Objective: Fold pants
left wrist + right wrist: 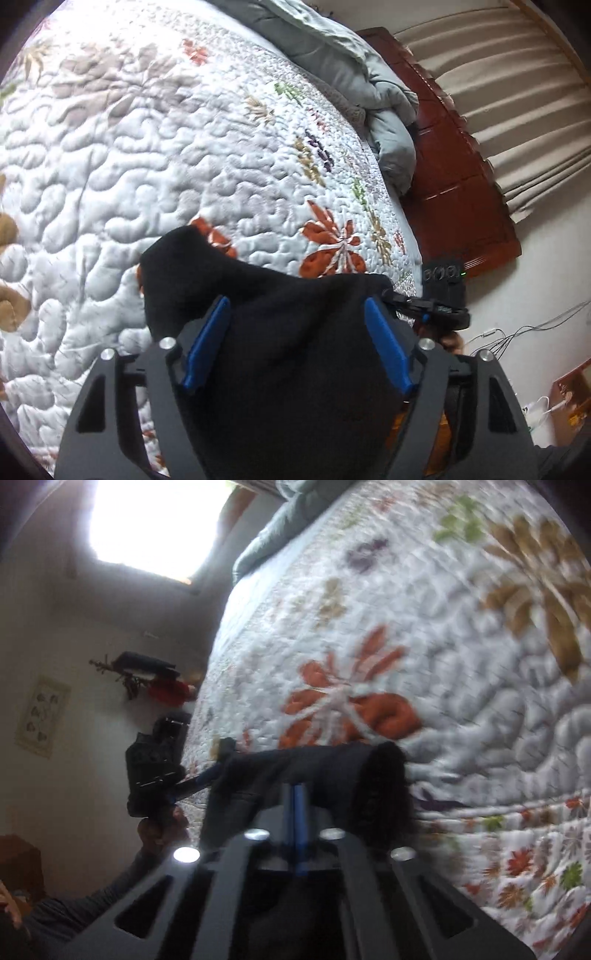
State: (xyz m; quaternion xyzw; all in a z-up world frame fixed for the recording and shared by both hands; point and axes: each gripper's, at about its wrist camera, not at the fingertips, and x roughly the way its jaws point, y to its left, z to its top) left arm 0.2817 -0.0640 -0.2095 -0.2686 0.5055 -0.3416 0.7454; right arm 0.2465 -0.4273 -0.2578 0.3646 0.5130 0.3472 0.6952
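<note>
My right claw (294, 794) has its blue pads pressed flat together, and the dark cloth bunches right at their tips, so I think it is pinching an edge of the soft black pants (314, 775). The picture is blurry, so I cannot be fully sure of the pinch. My left claw (297, 314) is spread wide. The black pants fill the gap between its two blue fingers (208, 339), but the pads do not squeeze the cloth.

The pants hang between my two claws, just above the bed quilt (166, 155), which is white and puffy with orange, green and brown leaves stitched on it. The pants sit near the quilt's edge, on the side by the red-brown wooden bed frame (461, 192). A crumpled grey blanket (369, 92) lies at the far end of the quilt, well apart from the pants.

What could go wrong: my left claw is not gripping, so that side of the pants may slide out and drop in a lump. Then the fold would come out crooked. The pants are also close to the quilt's edge, so loose cloth could slip off toward the floor.
</note>
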